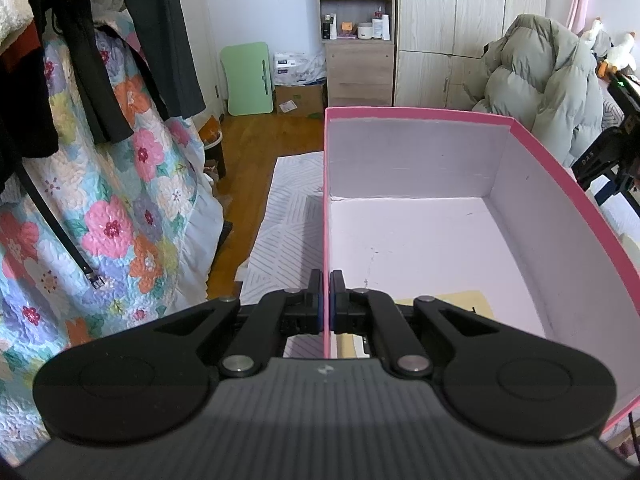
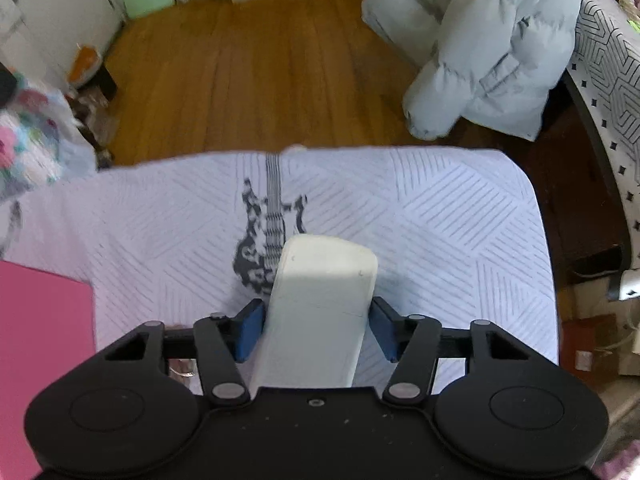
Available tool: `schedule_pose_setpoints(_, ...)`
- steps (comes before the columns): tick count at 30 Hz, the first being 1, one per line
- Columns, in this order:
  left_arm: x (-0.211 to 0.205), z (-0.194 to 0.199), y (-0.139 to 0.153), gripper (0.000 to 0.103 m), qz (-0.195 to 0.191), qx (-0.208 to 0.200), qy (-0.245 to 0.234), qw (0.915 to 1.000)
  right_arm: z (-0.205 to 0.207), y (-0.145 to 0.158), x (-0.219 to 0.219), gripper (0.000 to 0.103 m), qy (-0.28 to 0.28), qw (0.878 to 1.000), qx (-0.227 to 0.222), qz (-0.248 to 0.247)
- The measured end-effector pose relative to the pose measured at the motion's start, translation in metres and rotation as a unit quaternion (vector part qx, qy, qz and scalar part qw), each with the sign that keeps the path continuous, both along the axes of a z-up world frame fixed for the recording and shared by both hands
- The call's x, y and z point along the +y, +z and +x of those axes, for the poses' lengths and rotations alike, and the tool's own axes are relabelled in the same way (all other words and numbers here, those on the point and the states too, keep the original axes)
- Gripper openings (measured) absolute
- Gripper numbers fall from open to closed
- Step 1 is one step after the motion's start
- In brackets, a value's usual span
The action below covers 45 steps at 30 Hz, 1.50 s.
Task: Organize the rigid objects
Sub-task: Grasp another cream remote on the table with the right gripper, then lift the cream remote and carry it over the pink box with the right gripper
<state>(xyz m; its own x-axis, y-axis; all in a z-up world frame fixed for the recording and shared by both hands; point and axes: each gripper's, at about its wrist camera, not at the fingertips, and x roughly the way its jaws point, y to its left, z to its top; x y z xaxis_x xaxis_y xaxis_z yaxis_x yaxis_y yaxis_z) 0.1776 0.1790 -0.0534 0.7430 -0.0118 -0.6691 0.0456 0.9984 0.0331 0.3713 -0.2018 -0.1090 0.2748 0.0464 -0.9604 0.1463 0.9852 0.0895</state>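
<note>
Left gripper [image 1: 326, 300]: fingers pressed together on the near left wall of the pink box [image 1: 560, 184], pinching it.
Right gripper [image 2: 318, 330]: blue-padded fingers [image 2: 250, 330] spread on either side of a white oblong object [image 2: 320, 308]; whether the pads touch its sides I cannot tell.
White object: between the right fingers above the white striped cloth [image 2: 440, 220], long axis running away from the camera, far end rounded and overlapping a printed guitar [image 2: 264, 232].
Box interior: open top, white inside, a pale yellow flat item [image 1: 460, 304] on the floor of it near the left fingers.
Surroundings: floral quilt [image 1: 120, 200] and dark clothes [image 1: 100, 60] to the left, wooden floor [image 2: 260, 80], grey puffer jacket [image 2: 488, 48], shelf unit [image 1: 356, 12], wardrobe [image 1: 460, 12].
Left wrist view only: the box's inside, shelves.
Right wrist view only: the white object, guitar print; the box shows only as a pink edge at left.
</note>
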Motion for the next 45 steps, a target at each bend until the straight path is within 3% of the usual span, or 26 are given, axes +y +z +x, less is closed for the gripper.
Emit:
schedule_pose_setpoints(3, 0.002, 0.001, 0.001, 0.002, -0.007, 0.002, -0.001, 1.0000, 0.003, -0.003, -0.002, 0.062, 0.018, 0.999, 0.016, 0.026)
schedule_pose_setpoints(8, 0.004, 0.001, 0.001, 0.002, -0.004, 0.001, 0.000, 1.0000, 0.005, -0.006, 0.010, 0.064, 0.036, 0.999, 0.017, -0.010)
schedule_pose_setpoints(11, 0.005, 0.002, 0.000, 0.002, -0.003, 0.001, 0.000, 1.0000, 0.001, -0.004, 0.016, 0.061, 0.030, 0.999, -0.006, -0.024)
schedule_pose_setpoints(17, 0.004, 0.001, 0.001, 0.002, -0.001, 0.001, 0.004, 1.0000, -0.029, 0.017, 0.005, 0.060, 0.020, 0.997, -0.067, 0.016)
schedule_pose_setpoints(22, 0.006, 0.003, 0.001, 0.002, -0.009, 0.003, 0.003, 1.0000, -0.073, 0.054, 0.003, 0.060, 0.048, 0.989, -0.126, 0.055)
schedule_pose_setpoints(31, 0.003, 0.001, 0.001, 0.002, -0.003, 0.000, 0.005, 1.0000, -0.135, 0.078, 0.022, 0.058, 0.143, 0.967, -0.206, 0.031)
schedule_pose_setpoints(45, 0.004, 0.001, 0.001, 0.002, -0.013, 0.001, 0.006, 0.9999, -0.167, 0.113, 0.047, 0.058, 0.218, 0.939, -0.267, 0.004)
